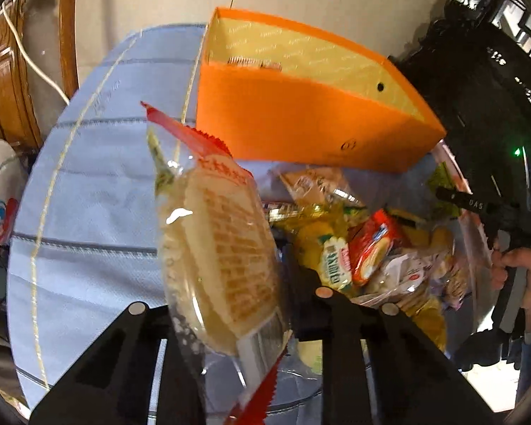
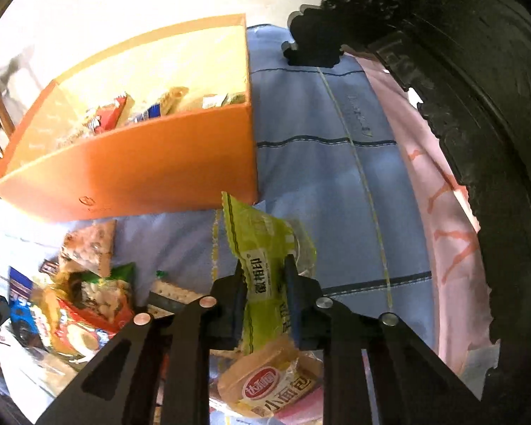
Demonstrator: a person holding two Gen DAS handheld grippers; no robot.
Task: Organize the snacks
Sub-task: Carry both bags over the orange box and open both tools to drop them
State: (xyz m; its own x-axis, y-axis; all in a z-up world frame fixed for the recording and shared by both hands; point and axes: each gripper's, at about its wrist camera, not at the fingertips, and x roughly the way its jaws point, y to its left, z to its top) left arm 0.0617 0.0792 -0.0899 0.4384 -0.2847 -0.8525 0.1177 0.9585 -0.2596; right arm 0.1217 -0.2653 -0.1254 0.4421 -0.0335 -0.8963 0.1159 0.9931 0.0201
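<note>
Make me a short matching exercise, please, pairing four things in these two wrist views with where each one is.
Things:
1. waffle cake packet
2. green snack packet
3. orange box
4. small bread packet

Places:
A. standing on the blue cloth, snacks inside
B. clamped in the left gripper
C. lying under the right gripper
D. clamped in the right gripper

Pairs: 1-B, 2-D, 3-A, 4-C

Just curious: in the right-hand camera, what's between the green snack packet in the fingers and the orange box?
Only bare blue tablecloth separates the green packet from the orange box, seen in the right wrist view.
</note>
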